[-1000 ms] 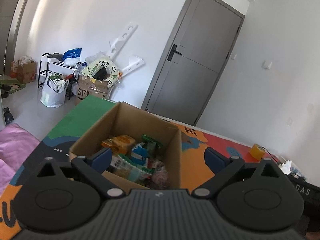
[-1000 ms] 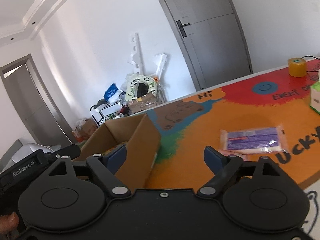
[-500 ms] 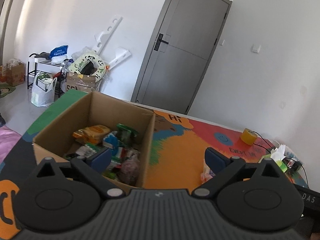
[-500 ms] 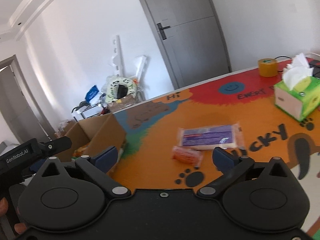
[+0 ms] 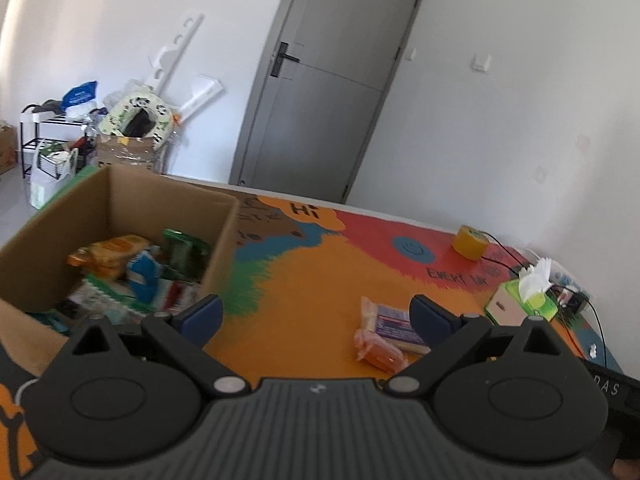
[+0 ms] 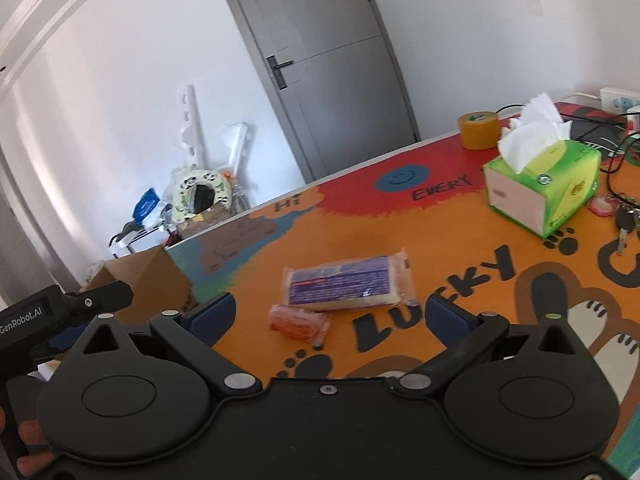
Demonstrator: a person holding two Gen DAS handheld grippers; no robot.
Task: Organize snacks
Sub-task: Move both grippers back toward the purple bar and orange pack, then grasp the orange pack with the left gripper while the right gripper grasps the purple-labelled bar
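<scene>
A cardboard box (image 5: 168, 204) (image 6: 160, 276) holding several snack packs stands at the left of the colourful table mat (image 5: 304, 292). Two snacks lie on the mat: a flat purple-and-cream pack (image 6: 344, 284) (image 5: 394, 318) and, just in front of it, a small orange pack (image 6: 298, 322) (image 5: 378, 350). My right gripper (image 6: 330, 314) is open, hovering short of both packs with nothing between its fingers. Open and empty as well, my left gripper (image 5: 316, 314) hangs between the box and the packs. The left gripper's body shows at the left edge of the right wrist view.
A green tissue box (image 6: 544, 192) (image 5: 520, 300), a roll of yellow tape (image 6: 478, 130) (image 5: 470, 242), keys (image 6: 624, 220) and black cables (image 6: 608, 132) lie at the right of the table. A grey door (image 5: 328, 92) and floor clutter (image 5: 132, 128) stand behind.
Both views have swung right, away from the box and toward the two packs, tissue box and tape. The right gripper's jaws stand wider than a second ago. Nothing was taken hold of.
</scene>
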